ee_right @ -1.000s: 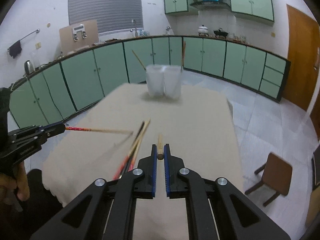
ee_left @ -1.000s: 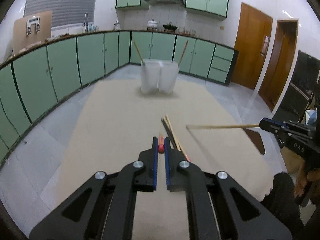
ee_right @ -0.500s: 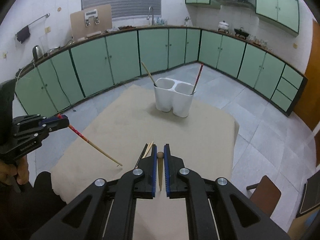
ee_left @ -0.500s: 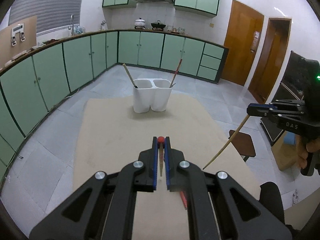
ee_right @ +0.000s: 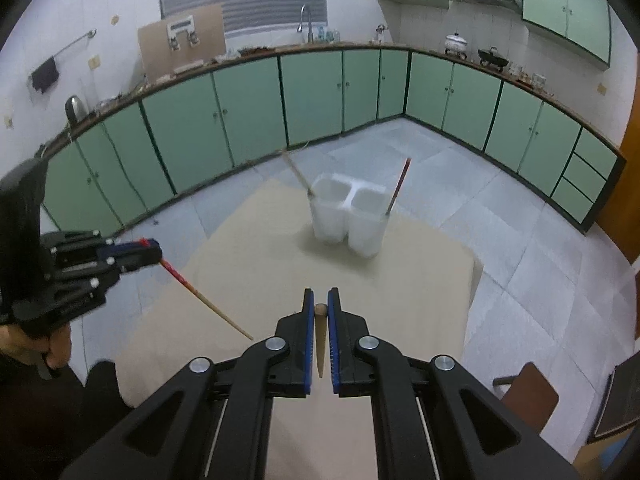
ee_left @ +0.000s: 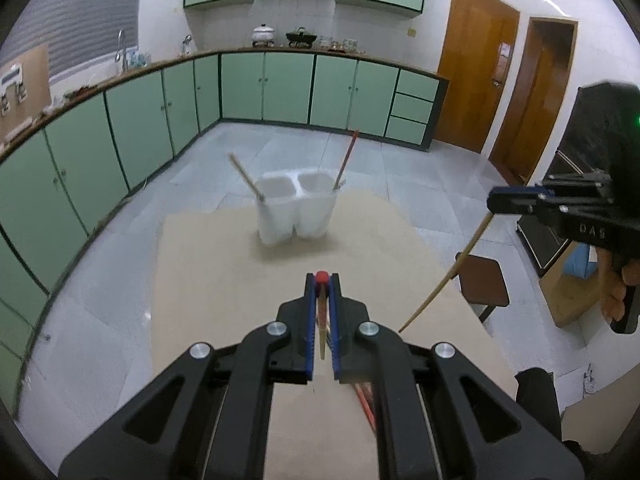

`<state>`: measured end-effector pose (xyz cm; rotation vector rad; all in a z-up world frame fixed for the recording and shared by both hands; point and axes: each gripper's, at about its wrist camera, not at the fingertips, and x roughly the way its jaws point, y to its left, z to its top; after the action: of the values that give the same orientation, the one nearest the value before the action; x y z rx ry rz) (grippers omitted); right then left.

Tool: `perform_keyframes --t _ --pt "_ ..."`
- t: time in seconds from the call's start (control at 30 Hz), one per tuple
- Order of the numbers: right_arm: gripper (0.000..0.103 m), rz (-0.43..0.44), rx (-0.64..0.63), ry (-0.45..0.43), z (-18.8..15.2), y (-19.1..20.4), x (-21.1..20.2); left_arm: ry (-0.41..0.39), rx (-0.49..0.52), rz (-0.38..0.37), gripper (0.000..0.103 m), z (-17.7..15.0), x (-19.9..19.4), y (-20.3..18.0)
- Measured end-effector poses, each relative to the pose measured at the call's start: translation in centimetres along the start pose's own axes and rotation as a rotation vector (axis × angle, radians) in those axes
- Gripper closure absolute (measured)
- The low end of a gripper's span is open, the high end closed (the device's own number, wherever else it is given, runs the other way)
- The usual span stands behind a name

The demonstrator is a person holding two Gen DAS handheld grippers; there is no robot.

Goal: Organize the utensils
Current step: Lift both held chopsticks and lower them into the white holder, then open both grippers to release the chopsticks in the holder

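Note:
In the left wrist view my left gripper (ee_left: 322, 280) is shut on a red-topped chopstick (ee_left: 321, 324), which hangs back down between the jaws. In the right wrist view my right gripper (ee_right: 320, 296) is shut on a plain wooden chopstick (ee_right: 320, 340). Each gripper also shows in the other view: the right gripper (ee_left: 496, 202) with its stick slanting down, and the left gripper (ee_right: 154, 254) likewise. Both are high above the table and well short of the white two-cup holder (ee_left: 296, 212) (ee_right: 348, 220). The holder's left cup has a wooden chopstick (ee_left: 244, 176), its right cup a red one (ee_left: 347, 160).
A beige cloth covers the table (ee_left: 224, 280). More chopsticks (ee_left: 365, 400) lie on it, mostly hidden under my left gripper. A brown stool (ee_left: 484, 280) stands by the table's right side. Green cabinets line the walls. A person's hand (ee_left: 616, 292) grips the right handle.
Both grippers have risen from the table, each carrying its chopstick. The sticks swung from lying level to hanging point-down. The holder now sits lower and farther off in both views.

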<state>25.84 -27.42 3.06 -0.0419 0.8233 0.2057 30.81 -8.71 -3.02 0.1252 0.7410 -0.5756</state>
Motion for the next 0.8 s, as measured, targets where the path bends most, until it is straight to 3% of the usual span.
perform_keyframes --t 0.5,0.8 --pt "0.096 -0.091 0.079 -0.157 16.0 -4.2 1.4 -0.121 -0.033 0.055 0.098 15.1 3.4 2.2" --pt "0.096 -0.133 0.109 -0.166 19.2 -6.5 8.3 -0.152 -0.072 0.091 0.098 19.1 9.5 4.1"
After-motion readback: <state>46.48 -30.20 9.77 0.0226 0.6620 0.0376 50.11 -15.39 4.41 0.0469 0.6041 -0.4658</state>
